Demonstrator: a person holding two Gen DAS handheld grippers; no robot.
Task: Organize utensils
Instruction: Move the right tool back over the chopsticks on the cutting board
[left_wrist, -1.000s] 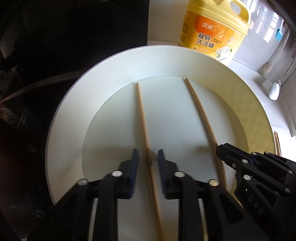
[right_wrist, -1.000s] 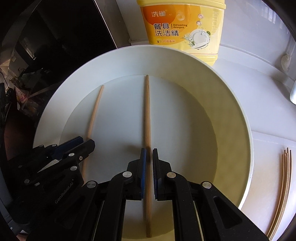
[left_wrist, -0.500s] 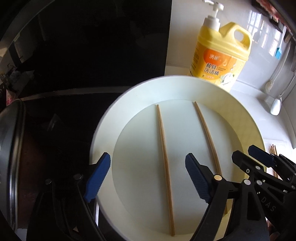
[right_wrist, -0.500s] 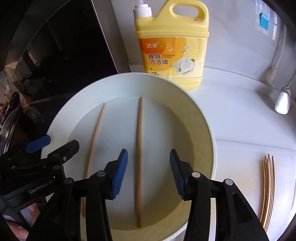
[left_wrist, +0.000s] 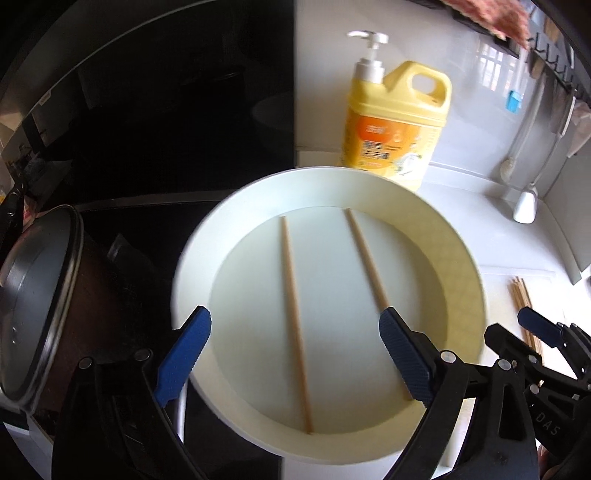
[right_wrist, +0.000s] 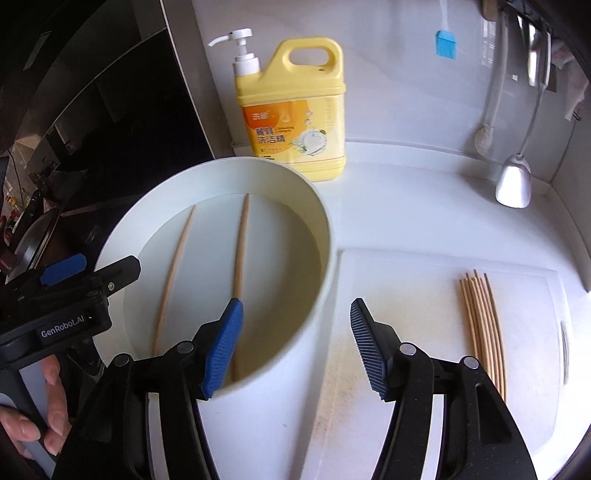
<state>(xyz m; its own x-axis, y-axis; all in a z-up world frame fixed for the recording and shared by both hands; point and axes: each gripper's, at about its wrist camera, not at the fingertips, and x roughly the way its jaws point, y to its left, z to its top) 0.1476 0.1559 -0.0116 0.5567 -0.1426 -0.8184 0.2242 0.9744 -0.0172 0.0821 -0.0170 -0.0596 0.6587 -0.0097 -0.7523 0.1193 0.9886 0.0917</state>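
Two wooden chopsticks lie apart inside a white bowl (left_wrist: 424, 221): the left chopstick (left_wrist: 293, 310) and the right chopstick (left_wrist: 369, 266). Both show in the right wrist view too, left chopstick (right_wrist: 173, 273) and right chopstick (right_wrist: 239, 258), in the bowl (right_wrist: 325, 236). My left gripper (left_wrist: 295, 358) is open and empty, raised above the bowl. My right gripper (right_wrist: 295, 347) is open and empty above the bowl's right rim. A bundle of several chopsticks (right_wrist: 484, 325) lies on a white cutting board (right_wrist: 406, 280) to the right.
A yellow dish-soap pump bottle (right_wrist: 295, 114) stands behind the bowl. A ladle (right_wrist: 513, 181) and a blue brush (right_wrist: 445, 42) hang on the back wall. A dark stove and a pot lid (left_wrist: 33, 295) are on the left.
Both grippers were closed around the chopsticks in the bowl, then opened, let them lie, and pulled back and up. The right gripper has swung right toward the cutting board.
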